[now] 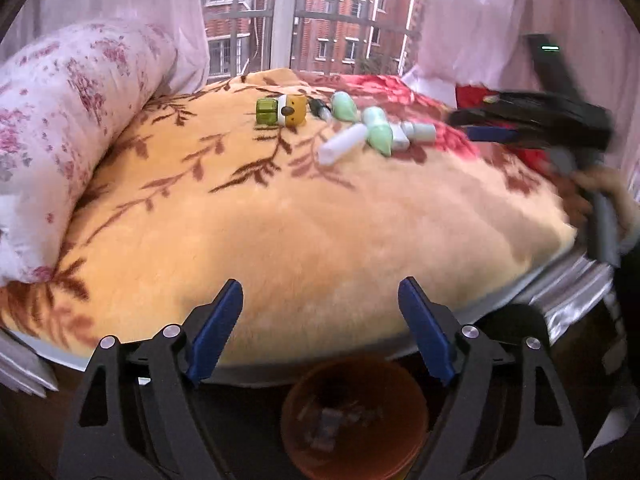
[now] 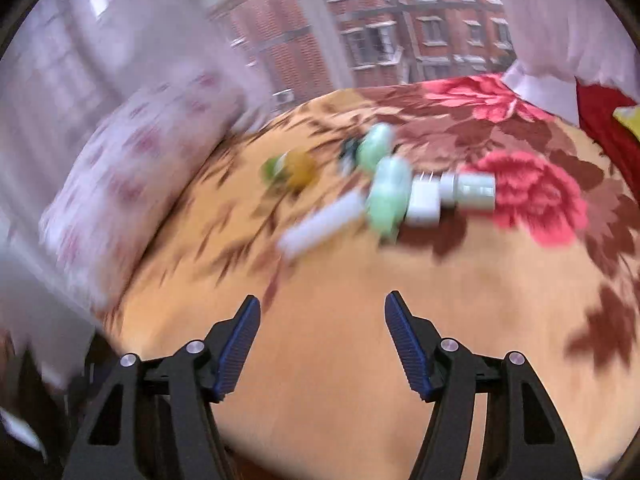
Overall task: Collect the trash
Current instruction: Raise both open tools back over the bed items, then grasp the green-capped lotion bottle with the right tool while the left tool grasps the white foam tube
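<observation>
Yellow floral blanket (image 1: 280, 220) on a bed by the window; small trash items (image 1: 360, 128) clustered at twelve o'clock. Left gripper (image 1: 320, 320) parted, empty, above an orange bin (image 1: 304, 400) at six o'clock. Right gripper (image 2: 322, 332) likewise parted, empty.

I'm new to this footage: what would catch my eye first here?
A cluster of small items, mint-green, white and a bear-faced toy, lies far back on the orange floral blanket. Nearer, an orange bin sits below the bed's edge, between the open left gripper fingers.
</observation>
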Demonstrator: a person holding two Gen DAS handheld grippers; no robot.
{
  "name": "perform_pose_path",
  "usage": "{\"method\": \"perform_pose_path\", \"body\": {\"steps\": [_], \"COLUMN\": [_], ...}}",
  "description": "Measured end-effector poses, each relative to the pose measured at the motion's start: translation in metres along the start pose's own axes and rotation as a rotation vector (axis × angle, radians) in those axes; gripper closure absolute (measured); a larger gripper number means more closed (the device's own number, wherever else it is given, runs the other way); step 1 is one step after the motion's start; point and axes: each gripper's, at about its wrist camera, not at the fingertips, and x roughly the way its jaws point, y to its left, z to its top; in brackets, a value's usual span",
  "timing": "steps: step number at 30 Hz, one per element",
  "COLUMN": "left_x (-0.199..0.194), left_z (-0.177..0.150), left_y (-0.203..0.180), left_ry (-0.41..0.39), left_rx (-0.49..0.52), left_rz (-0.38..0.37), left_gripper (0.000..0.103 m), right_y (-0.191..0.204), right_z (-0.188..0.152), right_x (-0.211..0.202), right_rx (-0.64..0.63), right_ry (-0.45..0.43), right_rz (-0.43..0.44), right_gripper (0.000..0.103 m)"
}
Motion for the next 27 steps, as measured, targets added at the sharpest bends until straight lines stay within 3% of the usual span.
{"method": "perform_pose_path", "body": {"steps": [4,7,10,13,16,20,23,25,27], "left_x": [0.012,0.017,0.020,0.024,0.031,0.036,0.037,0.042,0.051], "left_z": [0.009,0.012,0.012,0.010,0.010,0.014,0.021,0.032,0.046], "left_y": [0.002,0.006,0.010,0.013,0.015,0.014,0.011,0.007,0.004], "left_ry": [0.022,0.027,0.032,0.041,0.053,0.060,0.057,0.067,0.075], "left_rx": [-0.022,-0.013,-0.025,-0.033,-0.040,-0.033,-0.014,0.009,0.037], "left_rz": [-0.039,-0.036,-0.057,-0.069,-0.080,-0.078,-0.078,-0.089,-0.076], "left_gripper": [0.025,0.025,0.025,0.025,0.025,0.025,0.025,0.025,0.025], "right_y": [-0.025,-0.043,-0.053,-0.050,-0.051,-0.040,-0.023,-0.024,-0.031], "right_z": [0.062,0.085,0.093,0.098,0.101,0.105,0.101,0.100,0.103], "right_x": [0.065,0.108,0.141,0.160,0.186,0.205,0.206,0.198,0.177], "right_rx": [0.118,0.200,0.261,0.248,0.258,0.188,0.047,0.055,0.097], "right_ry": [0.048,0.104,0.169,0.187,0.246,0.258,0.265,0.263,0.201], "right_rz": [-0.025,-0.065,-0.062,-0.103,-0.115,-0.199,-0.262,-0.246,-0.186], "right_gripper": [0.039,0.039,0.042,0.043,0.049,0.056,0.056,0.056,0.056]}}
